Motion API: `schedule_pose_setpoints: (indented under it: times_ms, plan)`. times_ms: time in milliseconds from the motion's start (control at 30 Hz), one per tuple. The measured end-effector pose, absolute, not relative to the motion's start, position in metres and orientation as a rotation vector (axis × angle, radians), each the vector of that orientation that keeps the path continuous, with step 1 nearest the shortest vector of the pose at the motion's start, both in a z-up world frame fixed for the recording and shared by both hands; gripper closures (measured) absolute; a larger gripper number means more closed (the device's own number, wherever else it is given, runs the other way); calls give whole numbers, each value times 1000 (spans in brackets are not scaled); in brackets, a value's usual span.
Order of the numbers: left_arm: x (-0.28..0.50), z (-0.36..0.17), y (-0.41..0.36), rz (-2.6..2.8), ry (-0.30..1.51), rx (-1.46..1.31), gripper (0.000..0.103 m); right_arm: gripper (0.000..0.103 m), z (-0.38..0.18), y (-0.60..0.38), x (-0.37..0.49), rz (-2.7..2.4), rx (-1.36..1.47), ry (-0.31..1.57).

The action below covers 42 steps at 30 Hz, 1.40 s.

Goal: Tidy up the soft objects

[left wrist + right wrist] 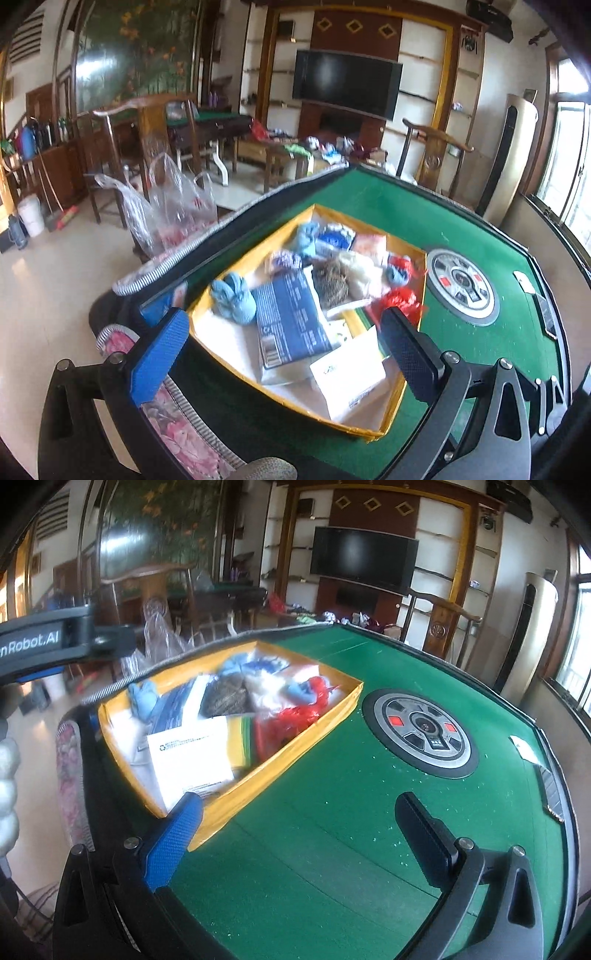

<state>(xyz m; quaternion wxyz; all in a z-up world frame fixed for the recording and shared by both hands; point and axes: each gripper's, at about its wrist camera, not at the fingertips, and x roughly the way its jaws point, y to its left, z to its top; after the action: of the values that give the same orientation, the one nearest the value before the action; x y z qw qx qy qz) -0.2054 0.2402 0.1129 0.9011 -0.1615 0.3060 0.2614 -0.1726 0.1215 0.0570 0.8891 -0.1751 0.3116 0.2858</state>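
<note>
A yellow-rimmed box (406, 243) sits on the green table, also in the right wrist view (347, 701). It holds soft things: light blue knitted booties (234, 297), a brown fuzzy bundle (330, 282), red tinsel (400, 299), a blue packet (293, 317) and a white packet (349, 373). My left gripper (280, 332) is open above the box's near end, holding nothing. My right gripper (299, 812) is open and empty over bare felt, its blue fingertip (177, 827) beside the box's near corner. The left gripper's body (48, 642) shows at the right wrist view's left edge.
A round grey control hub (463, 286) sits in the middle of the green felt table (332, 849). Clear plastic bags (166, 206) rest on a chair beyond the table's left edge. A floral cushion (177, 424) lies by the near edge. Wooden chairs and a television stand beyond.
</note>
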Motion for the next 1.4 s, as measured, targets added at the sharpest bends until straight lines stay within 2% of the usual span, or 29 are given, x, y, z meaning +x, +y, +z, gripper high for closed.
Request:
schedule_pose_setpoints:
  times_ms: [367, 1400]
  plan:
    - [-186, 86, 260, 494, 741, -377, 0, 1, 61, 139, -154, 573, -377, 686]
    - [-165, 68, 284, 498, 826, -420, 0, 1, 52, 165, -132, 603, -407, 750]
